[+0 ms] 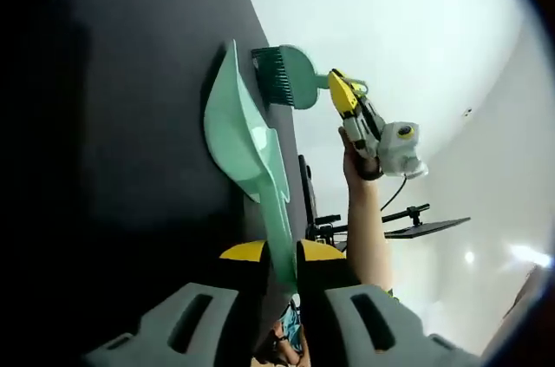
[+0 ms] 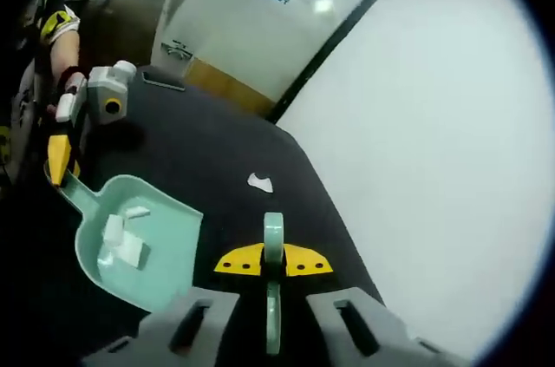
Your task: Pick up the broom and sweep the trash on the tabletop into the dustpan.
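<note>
One mint-green dustpan (image 2: 143, 245) sits on the single dark tabletop (image 2: 217, 167). One matching mint-green broom (image 1: 290, 76) is present, its handle (image 2: 273, 280) seen in the right gripper view. Three white scraps of trash (image 2: 121, 237) lie inside the dustpan, and one more white scrap (image 2: 258, 182) lies loose on the tabletop, so four pieces can be counted in the right gripper view. Two grippers are in use: the left gripper (image 1: 279, 263) and the right gripper (image 2: 273, 263). One hand (image 1: 360, 159) of the person shows in the left gripper view.
</note>
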Demonstrator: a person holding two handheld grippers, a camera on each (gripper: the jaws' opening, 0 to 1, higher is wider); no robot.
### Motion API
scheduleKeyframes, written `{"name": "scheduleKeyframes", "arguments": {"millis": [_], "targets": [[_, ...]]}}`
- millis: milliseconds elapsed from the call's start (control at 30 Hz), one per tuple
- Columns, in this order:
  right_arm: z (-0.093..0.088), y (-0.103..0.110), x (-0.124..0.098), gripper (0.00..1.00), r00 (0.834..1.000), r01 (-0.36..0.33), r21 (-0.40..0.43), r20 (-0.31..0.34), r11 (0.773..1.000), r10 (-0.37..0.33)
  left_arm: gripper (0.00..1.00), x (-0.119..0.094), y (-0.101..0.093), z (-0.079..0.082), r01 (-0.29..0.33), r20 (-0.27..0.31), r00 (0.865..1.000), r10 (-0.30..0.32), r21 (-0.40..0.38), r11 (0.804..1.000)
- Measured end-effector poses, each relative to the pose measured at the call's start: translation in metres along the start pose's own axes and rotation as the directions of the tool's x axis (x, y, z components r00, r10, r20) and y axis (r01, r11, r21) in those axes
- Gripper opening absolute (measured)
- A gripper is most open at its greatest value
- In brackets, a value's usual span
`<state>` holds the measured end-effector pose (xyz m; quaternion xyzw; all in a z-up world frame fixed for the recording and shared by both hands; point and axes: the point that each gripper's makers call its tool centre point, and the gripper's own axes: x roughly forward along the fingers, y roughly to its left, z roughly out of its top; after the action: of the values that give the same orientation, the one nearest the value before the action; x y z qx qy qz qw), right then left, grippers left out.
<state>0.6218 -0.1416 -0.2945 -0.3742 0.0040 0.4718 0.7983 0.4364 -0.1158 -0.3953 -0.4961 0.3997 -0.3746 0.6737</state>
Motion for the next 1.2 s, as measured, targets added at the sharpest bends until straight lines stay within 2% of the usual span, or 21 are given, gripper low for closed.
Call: {"name": "scheduleKeyframes", "arguments": {"millis": [233,300,333,367,400,467,567,733,800,867,967,1167,1200], "targets": [[0.033,0.041,-0.017,0.04,0.995,-0.083,-0.061,0.043,0.995,0.085,0.11,0.0,0.001,0.003,-0.011,0.005,1.0,0.011,0.016,1.0],[0.039,0.036,-0.02,0.05,0.996,-0.069,-0.083,0.058,0.994,0.074,0.11,0.0,0.002,0.005,-0.013,0.004,1.0,0.013,0.016,1.0],[0.041,0.033,-0.022,0.05,0.996,-0.058,-0.088,0.062,0.994,0.064,0.11,0.0,0.004,0.013,-0.015,0.005,1.0,0.015,0.015,1.0],[0.043,0.028,-0.022,0.04,0.997,-0.041,-0.09,0.061,0.995,0.046,0.11,0.0,0.004,0.014,-0.016,0.006,1.0,0.016,0.014,1.0],[0.043,0.023,-0.023,0.04,0.998,-0.028,-0.089,0.059,0.996,0.034,0.11,-0.002,0.006,0.023,-0.02,0.008,1.0,0.02,0.014,1.0],[0.041,0.015,-0.021,0.04,0.999,-0.01,-0.09,0.049,0.996,0.014,0.11,-0.002,0.007,0.027,-0.023,0.015,1.0,0.023,0.01,1.0],[0.037,0.012,-0.013,0.04,0.999,0.014,-0.077,0.042,0.997,-0.011,0.11,-0.001,0.005,0.029,-0.025,0.023,0.999,0.025,0.013,1.0],[0.019,0.016,0.005,0.04,0.999,0.041,-0.053,0.007,0.998,-0.04,0.11,0.002,0.007,0.035,-0.033,0.031,0.999,0.033,0.015,0.999],[0.019,0.024,0.006,0.04,0.999,0.03,-0.04,0.017,0.999,-0.029,0.11,0.003,0.006,0.034,-0.034,0.033,0.999,0.034,0.016,0.999],[0.019,0.033,0.005,0.04,1.0,0.005,-0.025,0.016,1.0,-0.005,0.11,0.003,0.007,0.04,-0.036,0.034,0.999,0.035,0.014,0.999],[0.022,0.039,0.0,0.04,1.0,-0.002,-0.045,0.017,0.999,0.003,0.11,0.003,0.007,0.043,-0.036,0.039,0.999,0.035,0.015,0.999],[0.039,0.062,-0.018,0.04,0.997,-0.052,-0.038,0.051,0.998,0.054,0.11,0.008,0.006,0.039,-0.032,0.049,0.998,0.032,0.003,0.999],[0.045,0.068,-0.021,0.04,0.994,-0.08,-0.019,0.069,0.997,0.081,0.11,0.009,0.005,0.037,-0.033,0.048,0.998,0.032,0.004,0.999]]}}
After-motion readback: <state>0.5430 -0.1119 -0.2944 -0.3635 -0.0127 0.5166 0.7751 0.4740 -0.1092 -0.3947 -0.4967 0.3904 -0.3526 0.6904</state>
